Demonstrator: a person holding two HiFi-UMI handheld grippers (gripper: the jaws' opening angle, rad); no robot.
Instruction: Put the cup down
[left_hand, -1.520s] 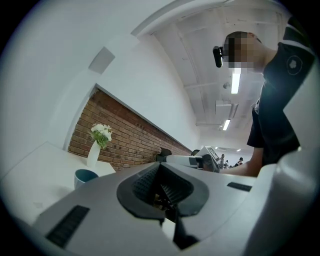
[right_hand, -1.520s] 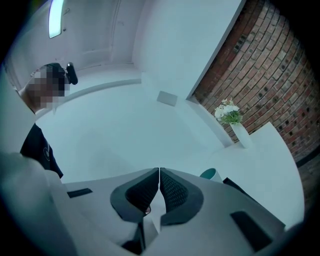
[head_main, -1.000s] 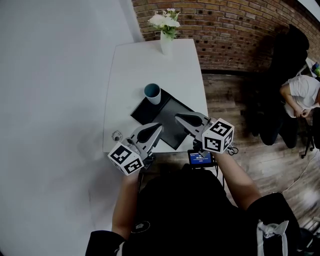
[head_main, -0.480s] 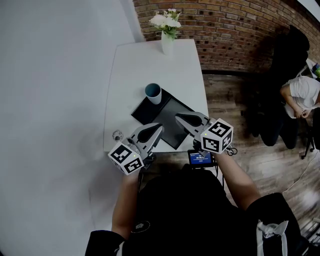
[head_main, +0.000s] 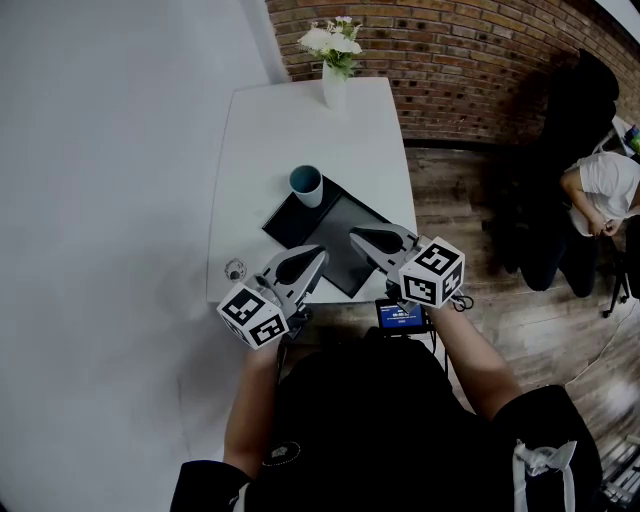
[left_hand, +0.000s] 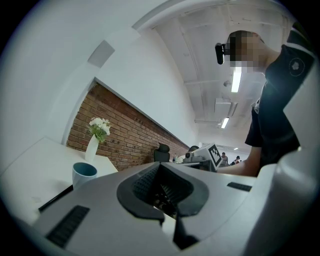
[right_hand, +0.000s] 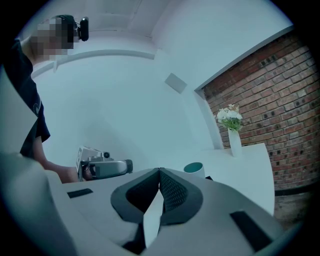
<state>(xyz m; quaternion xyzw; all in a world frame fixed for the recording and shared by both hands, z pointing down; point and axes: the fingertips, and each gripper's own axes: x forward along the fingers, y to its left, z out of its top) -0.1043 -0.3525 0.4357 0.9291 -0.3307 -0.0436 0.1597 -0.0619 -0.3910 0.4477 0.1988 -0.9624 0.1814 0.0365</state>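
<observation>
Jaws together, cup (head_main: 306, 187) well ahead

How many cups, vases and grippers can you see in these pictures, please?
Cups: 1, the blue cup.
Vases: 1, the white vase.
Grippers: 2, the left gripper and the right gripper.
Total: 4.

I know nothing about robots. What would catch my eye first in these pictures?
Most striking are the two hand-held tools: the left gripper and right gripper, each with a marker cube, jaws shut and empty, over the near edge of the white table. Beyond them a cup stands on the far corner of a dark mat, and a vase of white flowers sits at the far end by the brick wall.
</observation>
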